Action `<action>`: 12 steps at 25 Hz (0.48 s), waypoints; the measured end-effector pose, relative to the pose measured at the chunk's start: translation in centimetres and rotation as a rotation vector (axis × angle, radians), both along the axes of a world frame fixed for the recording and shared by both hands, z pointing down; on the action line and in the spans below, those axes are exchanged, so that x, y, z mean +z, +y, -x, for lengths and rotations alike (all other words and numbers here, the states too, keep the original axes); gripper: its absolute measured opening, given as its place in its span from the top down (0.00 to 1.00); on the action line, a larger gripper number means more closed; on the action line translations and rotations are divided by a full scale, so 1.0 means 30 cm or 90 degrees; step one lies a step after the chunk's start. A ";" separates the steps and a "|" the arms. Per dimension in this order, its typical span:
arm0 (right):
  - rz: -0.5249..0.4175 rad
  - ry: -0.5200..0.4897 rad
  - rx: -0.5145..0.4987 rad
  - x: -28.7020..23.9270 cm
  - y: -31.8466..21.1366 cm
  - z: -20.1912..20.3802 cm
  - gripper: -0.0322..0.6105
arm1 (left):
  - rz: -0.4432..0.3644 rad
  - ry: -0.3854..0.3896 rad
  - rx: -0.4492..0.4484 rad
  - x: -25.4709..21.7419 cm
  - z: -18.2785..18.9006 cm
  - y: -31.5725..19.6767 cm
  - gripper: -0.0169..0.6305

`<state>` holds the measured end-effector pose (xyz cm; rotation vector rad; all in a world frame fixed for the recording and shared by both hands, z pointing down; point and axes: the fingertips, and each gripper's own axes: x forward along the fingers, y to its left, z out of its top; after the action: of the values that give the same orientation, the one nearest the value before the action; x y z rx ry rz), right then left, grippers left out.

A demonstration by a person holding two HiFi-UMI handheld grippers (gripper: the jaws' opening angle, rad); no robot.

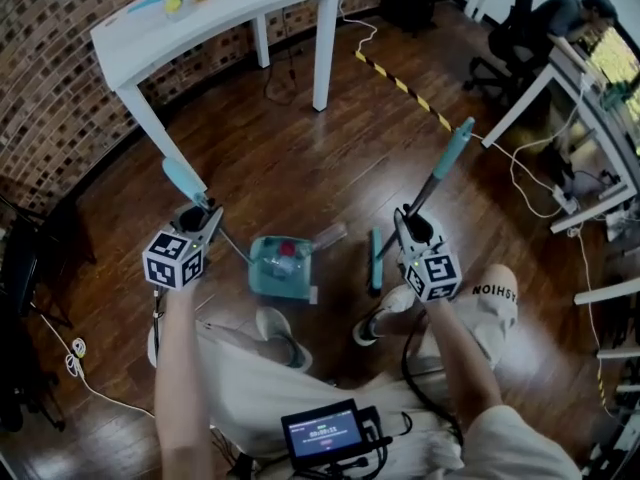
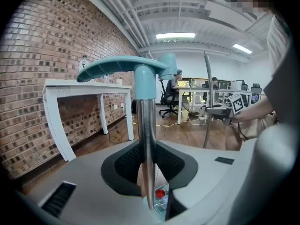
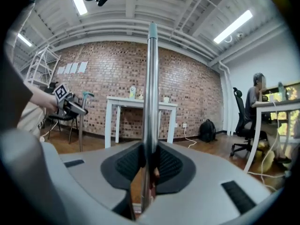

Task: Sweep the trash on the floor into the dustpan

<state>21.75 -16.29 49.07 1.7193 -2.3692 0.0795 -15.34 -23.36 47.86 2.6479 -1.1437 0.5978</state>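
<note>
Ideally, the left gripper (image 1: 197, 214) steadies its clamped dustpan pole (image 2: 148, 125) while the right gripper (image 1: 412, 226), clamping the broom (image 1: 376, 258), nudges the clear trash (image 1: 330, 235) leftward.

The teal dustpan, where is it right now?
In the head view, the teal plastic dustpan sits on the wooden floor just ahead of the person's shoes, left of the teal broom head.

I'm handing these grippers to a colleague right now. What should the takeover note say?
Left gripper: shut on the dustpan handle.
Right gripper: shut on the broom handle.
The dustpan stands on the floor by the feet, a red-capped bottle already in it. The broom head rests to its right.
A pale piece lies on the floor beside the dustpan, likely left to sweep in.
</note>
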 end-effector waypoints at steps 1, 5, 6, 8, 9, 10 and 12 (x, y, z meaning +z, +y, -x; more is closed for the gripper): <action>0.008 0.025 -0.010 0.032 -0.019 -0.019 0.82 | -0.004 -0.001 -0.003 -0.003 -0.005 -0.004 0.86; 0.035 0.101 -0.042 0.160 -0.073 -0.035 0.82 | -0.005 -0.004 -0.019 -0.018 0.000 -0.020 0.86; 0.038 0.106 -0.046 0.177 -0.092 -0.014 0.82 | -0.006 -0.003 -0.023 -0.029 0.010 -0.031 0.86; 0.033 0.100 -0.052 0.200 -0.133 0.044 0.82 | -0.012 0.000 -0.028 -0.045 0.028 -0.059 0.86; 0.029 0.086 -0.057 0.211 -0.149 0.078 0.82 | -0.016 0.001 -0.028 -0.047 0.032 -0.067 0.86; 0.027 0.066 -0.061 0.222 -0.159 0.112 0.82 | -0.018 0.002 -0.028 -0.045 0.033 -0.069 0.86; 0.027 0.009 -0.064 0.241 -0.171 0.180 0.82 | -0.017 0.002 -0.027 -0.035 0.032 -0.060 0.86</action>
<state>16.33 -21.42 56.29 1.5730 -2.4217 0.1012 -16.30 -25.16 46.82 2.6385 -1.2124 0.5742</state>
